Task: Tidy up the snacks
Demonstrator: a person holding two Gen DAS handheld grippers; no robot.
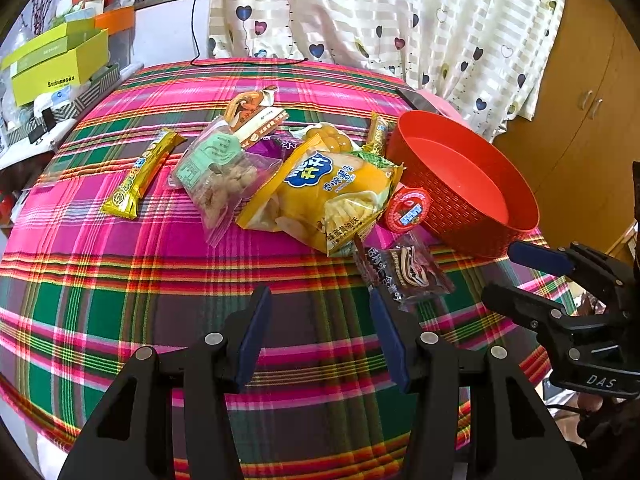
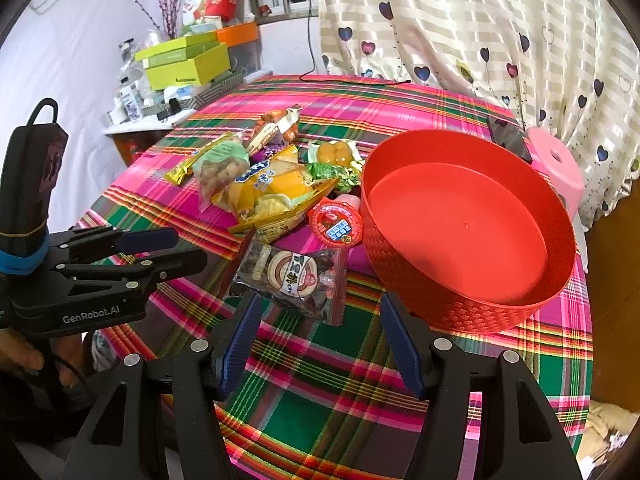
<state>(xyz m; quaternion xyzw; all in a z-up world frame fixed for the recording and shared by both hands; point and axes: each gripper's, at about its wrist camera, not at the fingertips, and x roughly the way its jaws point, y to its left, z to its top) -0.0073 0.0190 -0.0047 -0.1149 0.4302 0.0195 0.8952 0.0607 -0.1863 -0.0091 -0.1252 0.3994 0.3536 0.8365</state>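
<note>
A pile of snacks lies on the plaid table: a yellow chip bag (image 1: 332, 196) (image 2: 272, 192), a clear bag of nuts (image 1: 220, 176), a gold bar (image 1: 140, 172), a red jelly cup (image 1: 406, 209) (image 2: 336, 224) and a dark snack packet (image 1: 404, 272) (image 2: 292, 276). An empty red basket (image 1: 476, 216) (image 2: 472, 280) stands to their right. My left gripper (image 1: 320, 312) is open and empty, just short of the dark packet. My right gripper (image 2: 320, 316) is open and empty, with the packet just past its left finger. Each gripper also shows in the other view (image 1: 516, 276) (image 2: 184, 248).
Green and orange boxes (image 1: 52, 60) (image 2: 188, 60) are stacked on a side shelf at the far left. A pink stool (image 2: 556, 172) and a heart-print curtain (image 1: 400, 20) stand behind the table. A wooden cabinet (image 1: 580, 120) is at the right.
</note>
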